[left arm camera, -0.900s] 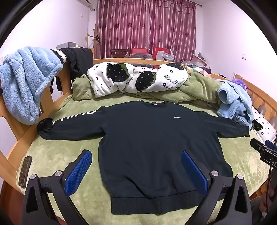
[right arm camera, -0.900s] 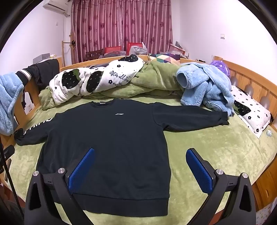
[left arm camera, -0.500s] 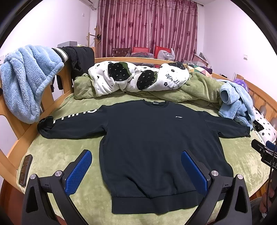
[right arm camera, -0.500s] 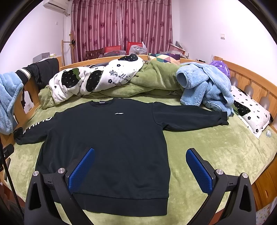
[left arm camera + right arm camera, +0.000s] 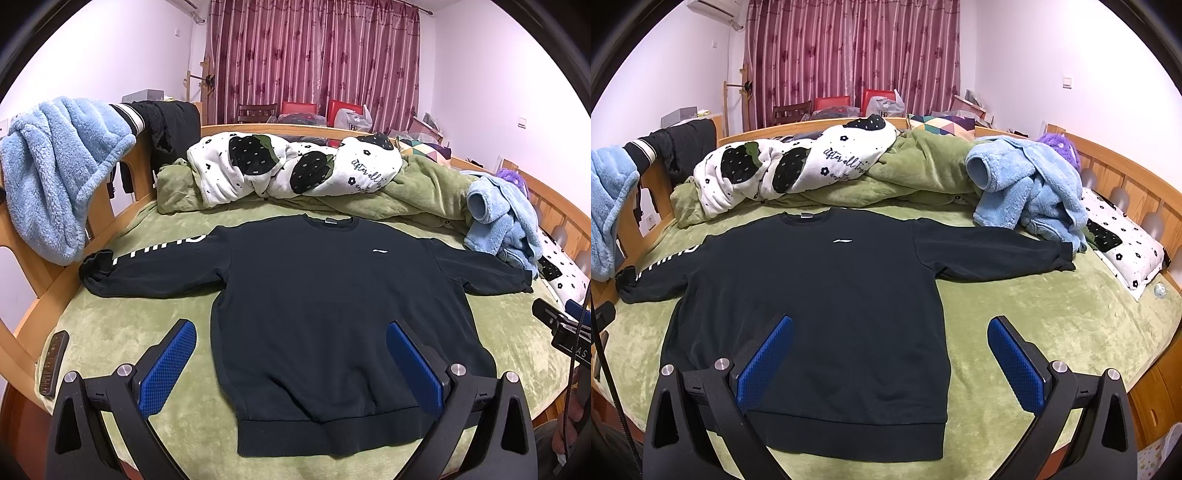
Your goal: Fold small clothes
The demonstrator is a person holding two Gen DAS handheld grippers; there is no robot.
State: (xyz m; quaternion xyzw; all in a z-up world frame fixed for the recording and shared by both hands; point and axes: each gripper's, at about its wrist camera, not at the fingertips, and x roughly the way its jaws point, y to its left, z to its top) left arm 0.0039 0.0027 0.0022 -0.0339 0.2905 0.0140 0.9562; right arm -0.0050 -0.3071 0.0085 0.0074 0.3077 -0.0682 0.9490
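Sweatshirt (image 5: 332,314) lies flat and face up on green bed cover (image 5: 118,332), both sleeves spread, hem nearest. Left wrist view: left gripper (image 5: 291,354) hangs above the near hem, jaws wide, nothing between them; a remote (image 5: 53,363) sits at the near left edge. Against the earlier frames, almost nothing has shifted, only a slight drift of the view.

Right wrist view: right gripper (image 5: 890,354) hovers over the garment's near right side, jaws wide and empty; blue fleece (image 5: 1027,195) lies beside the far right cuff. Judgement: folding not begun; sleeves likely first.
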